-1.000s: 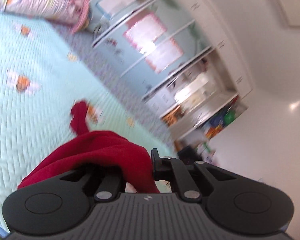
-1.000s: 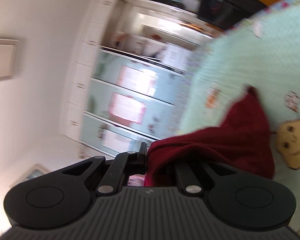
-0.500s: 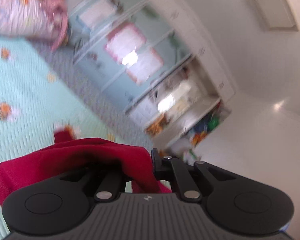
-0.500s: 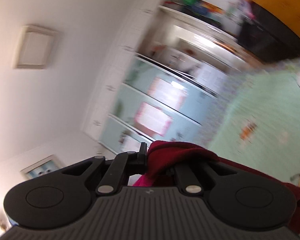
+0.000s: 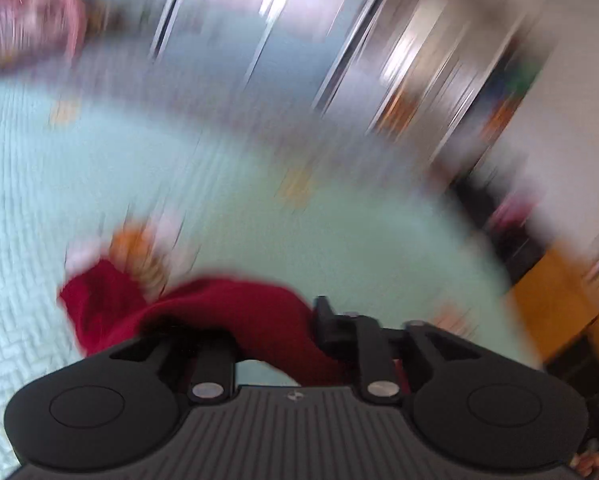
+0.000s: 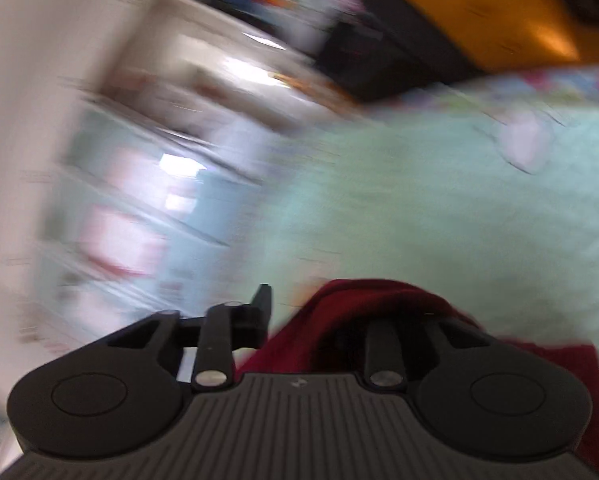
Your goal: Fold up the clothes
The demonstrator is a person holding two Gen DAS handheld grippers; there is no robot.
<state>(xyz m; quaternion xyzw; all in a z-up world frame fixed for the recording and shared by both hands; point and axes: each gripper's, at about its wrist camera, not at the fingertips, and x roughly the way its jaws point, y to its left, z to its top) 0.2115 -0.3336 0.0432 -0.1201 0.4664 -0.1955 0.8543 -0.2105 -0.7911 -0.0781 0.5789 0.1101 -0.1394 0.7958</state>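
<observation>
Both views heavily motion-blurred. Mint quilted bedspread [image 5: 339, 240] fills most of each frame, cartoon prints smeared. Behind it a pale blue wardrobe [image 5: 235, 40] with shelves; orange wood furniture [image 6: 479, 12] near the bed's edge. Pink bedding [image 5: 23, 12] bunched at the far left corner in my left view.

Red garment [image 5: 235, 316] is off the bed between my two grippers, cloth draped over the fingers; one loose end [image 5: 95, 300] trails down by the bedspread, whether it touches I can't tell.

My left gripper [image 5: 275, 328] is pinched on the garment, cloth bunched between the fingers and covering the left one. My right gripper [image 6: 319, 320] also pinches the red garment [image 6: 363, 312], cloth hiding the right finger, the rest hanging off to the right.
</observation>
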